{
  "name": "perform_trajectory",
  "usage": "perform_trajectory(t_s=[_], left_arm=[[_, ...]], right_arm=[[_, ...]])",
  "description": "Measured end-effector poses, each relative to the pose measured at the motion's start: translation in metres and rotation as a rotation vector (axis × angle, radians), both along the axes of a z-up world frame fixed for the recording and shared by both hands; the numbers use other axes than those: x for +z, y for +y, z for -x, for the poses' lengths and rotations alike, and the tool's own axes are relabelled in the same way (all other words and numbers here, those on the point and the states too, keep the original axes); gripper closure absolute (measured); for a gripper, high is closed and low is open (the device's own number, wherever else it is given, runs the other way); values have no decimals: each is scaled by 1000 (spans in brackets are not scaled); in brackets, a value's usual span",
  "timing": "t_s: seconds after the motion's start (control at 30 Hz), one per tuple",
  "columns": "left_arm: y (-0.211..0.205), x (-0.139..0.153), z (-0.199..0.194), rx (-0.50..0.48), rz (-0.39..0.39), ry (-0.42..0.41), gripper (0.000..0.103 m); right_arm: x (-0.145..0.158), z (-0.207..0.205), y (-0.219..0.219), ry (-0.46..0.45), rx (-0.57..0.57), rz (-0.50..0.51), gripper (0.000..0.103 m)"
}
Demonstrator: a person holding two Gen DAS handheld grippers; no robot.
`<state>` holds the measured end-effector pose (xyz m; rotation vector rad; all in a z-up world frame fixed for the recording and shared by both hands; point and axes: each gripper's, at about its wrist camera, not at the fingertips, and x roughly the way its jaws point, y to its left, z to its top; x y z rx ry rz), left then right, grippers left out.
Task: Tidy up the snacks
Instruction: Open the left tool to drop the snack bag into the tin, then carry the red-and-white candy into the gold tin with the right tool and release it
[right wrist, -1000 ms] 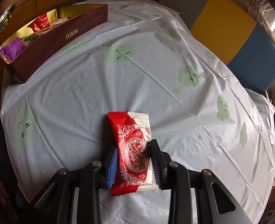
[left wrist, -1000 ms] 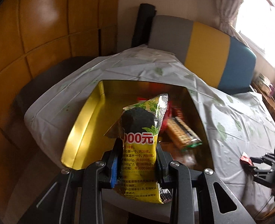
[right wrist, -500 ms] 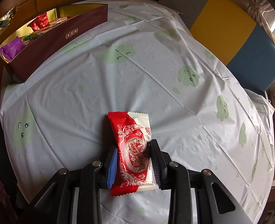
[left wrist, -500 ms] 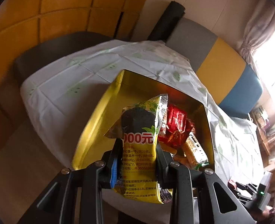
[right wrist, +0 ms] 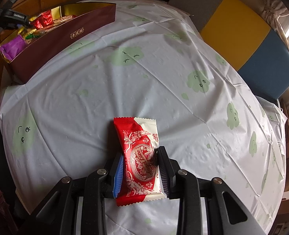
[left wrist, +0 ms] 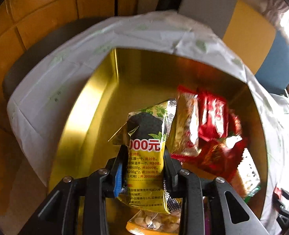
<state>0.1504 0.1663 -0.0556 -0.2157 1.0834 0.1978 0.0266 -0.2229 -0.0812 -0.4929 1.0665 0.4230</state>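
Observation:
My left gripper [left wrist: 144, 150] holds a yellow snack packet [left wrist: 146, 129] upright over the gold inside of an open box [left wrist: 97, 101]. Its jaws are opening, with the packet still pressed between the pads. Red wrapped snacks [left wrist: 213, 117] lie in the box to the right of the packet. A clear-fronted yellow bag of nuts [left wrist: 154, 221] shows below the gripper. My right gripper [right wrist: 139, 152] is shut on a red and white packet [right wrist: 136, 135] just above the tablecloth [right wrist: 124, 78]. In the right wrist view the box's maroon wall [right wrist: 66, 37] stands at the far left.
A purple packet [right wrist: 13, 46] and other snacks fill the near end of the box. A chair with grey, yellow and blue panels [right wrist: 242, 29] stands behind the table. Wooden wall panels [left wrist: 36, 19] rise beyond the box. The white cloth with green prints drapes over the table edges.
My left gripper has come down and closer over the box with the yellow packet, so the gold interior now fills the view. The right gripper and its packet have not moved.

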Motion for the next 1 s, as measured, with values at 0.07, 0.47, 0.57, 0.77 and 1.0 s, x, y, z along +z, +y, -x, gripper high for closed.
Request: perform_trajectory(t_s=[0.07, 0.47, 0.57, 0.77, 1.0], left_arm=[[-1, 1, 3, -4, -19, -13, 61], [-18, 39, 59, -12, -158, -190, 44], [-25, 40, 77, -14, -169, -206, 44], [-35, 37, 101, -23, -172, -207, 44], [-47, 40, 121, -48, -188, -235, 44]], right_arm=[[0, 0, 0, 0, 0, 1, 71], [-1, 2, 1, -6, -2, 8, 71], [-1, 2, 0, -4, -4, 6, 71], [-2, 3, -1, -7, -12, 3, 71], [-4, 6, 0, -13, -17, 13, 71]])
